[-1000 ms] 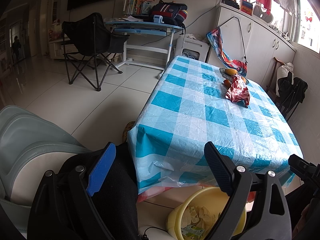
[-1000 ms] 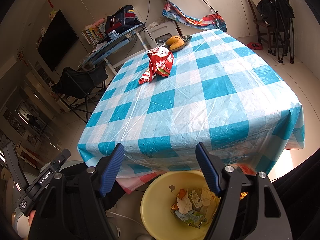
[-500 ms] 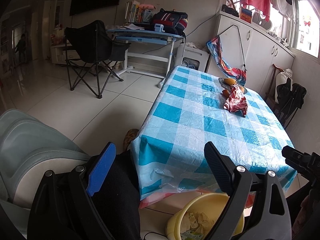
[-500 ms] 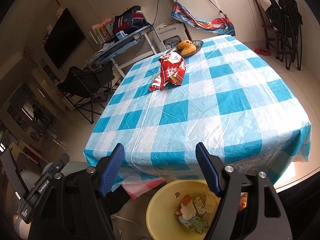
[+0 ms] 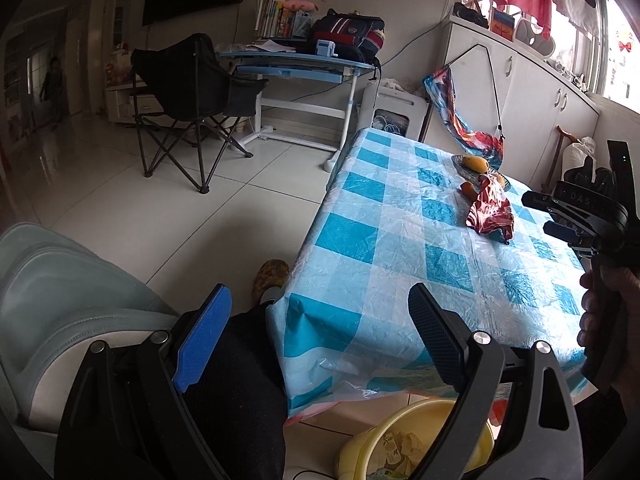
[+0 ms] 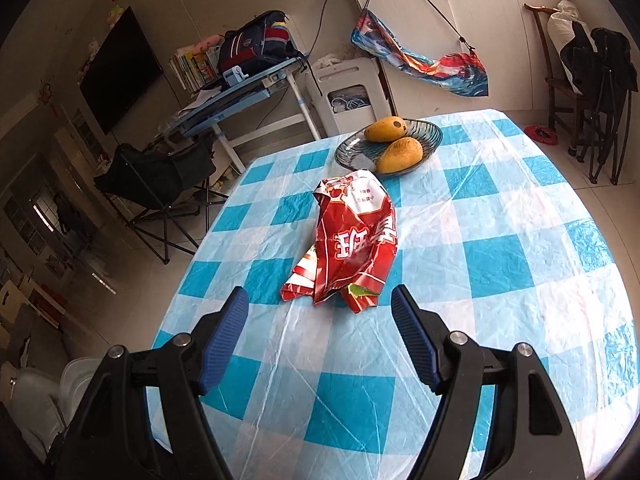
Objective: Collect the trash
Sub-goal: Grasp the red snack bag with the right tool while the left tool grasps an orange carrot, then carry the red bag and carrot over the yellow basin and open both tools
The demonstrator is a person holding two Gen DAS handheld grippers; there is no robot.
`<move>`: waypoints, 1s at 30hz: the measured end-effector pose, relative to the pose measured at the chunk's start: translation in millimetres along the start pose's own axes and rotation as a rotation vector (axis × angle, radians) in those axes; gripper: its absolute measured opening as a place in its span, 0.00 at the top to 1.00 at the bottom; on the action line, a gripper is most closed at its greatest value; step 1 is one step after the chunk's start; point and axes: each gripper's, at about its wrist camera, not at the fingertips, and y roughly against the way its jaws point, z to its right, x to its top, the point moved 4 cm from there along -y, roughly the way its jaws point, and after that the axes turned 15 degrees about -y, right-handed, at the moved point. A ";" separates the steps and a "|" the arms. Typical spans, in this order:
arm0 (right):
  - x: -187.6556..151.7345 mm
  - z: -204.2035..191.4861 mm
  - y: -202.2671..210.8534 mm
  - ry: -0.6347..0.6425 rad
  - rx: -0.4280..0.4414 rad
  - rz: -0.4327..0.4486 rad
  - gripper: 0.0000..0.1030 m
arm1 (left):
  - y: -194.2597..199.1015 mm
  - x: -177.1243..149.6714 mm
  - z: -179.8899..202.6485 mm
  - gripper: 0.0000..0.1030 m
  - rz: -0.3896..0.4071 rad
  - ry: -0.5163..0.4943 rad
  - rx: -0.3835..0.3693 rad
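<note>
A crumpled red snack wrapper (image 6: 352, 240) (image 5: 490, 212) lies on the blue-and-white checked table (image 6: 500, 248). My right gripper (image 6: 320, 296) hovers over the table just short of the wrapper's near edge. Its jaws are opening, with nothing between them. Held in a hand, that right gripper (image 5: 576, 216) also shows at the right edge of the left wrist view. My left gripper (image 5: 320, 292) stands open and empty off the table's near corner. Below it a yellow bin (image 5: 400, 432) on the floor holds several bits of trash.
A glass plate (image 6: 348, 148) with two mangoes (image 6: 386, 128) stands just behind the wrapper. A black folding chair (image 5: 188, 92), a blue desk (image 5: 296, 64) and white cabinets (image 5: 532, 92) lie beyond. A dark trouser leg (image 5: 240, 380) and a grey seat (image 5: 60, 292) are near me.
My right gripper has moved forward over the table, close to the red wrapper, and the yellow bin has left its view. The left gripper has shifted only slightly.
</note>
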 end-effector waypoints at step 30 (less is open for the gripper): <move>18.5 87.6 2.9 -0.102 0.056 -0.252 0.83 | -269.3 173.6 236.1 0.62 -0.253 -0.369 -0.222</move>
